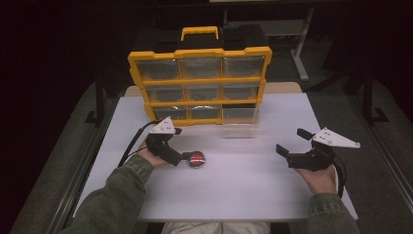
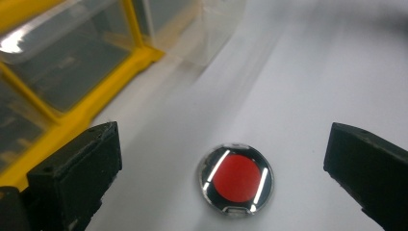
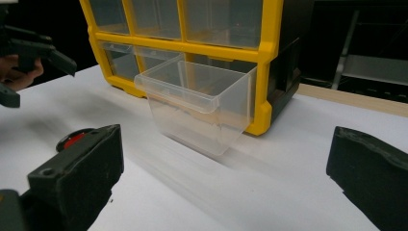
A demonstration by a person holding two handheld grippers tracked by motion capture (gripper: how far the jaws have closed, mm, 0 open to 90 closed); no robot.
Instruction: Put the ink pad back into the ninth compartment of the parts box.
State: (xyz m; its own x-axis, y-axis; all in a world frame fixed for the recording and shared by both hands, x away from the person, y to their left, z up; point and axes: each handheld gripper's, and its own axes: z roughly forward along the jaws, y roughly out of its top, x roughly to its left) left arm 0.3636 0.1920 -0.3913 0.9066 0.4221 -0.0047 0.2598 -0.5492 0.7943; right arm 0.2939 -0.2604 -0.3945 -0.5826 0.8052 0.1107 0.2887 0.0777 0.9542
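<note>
The little round tin with the red lid lies flat on the white table, at about 7 o'clock from the yellow drawer cabinet in the high view, and it's round, so no long axis to line up. In the left gripper view it sits dead ahead between the two black jaws, a touch low of centre, with clear table on both sides. The left gripper is right on it and stands wide apart, touching nothing. The right gripper is well off at 3 o'clock from the tin, also spread open and empty, facing the clear drawer pulled out of the cabinet's bottom row. Judging by that, the left hand is the nearer one and looks set to close on the tin
</note>
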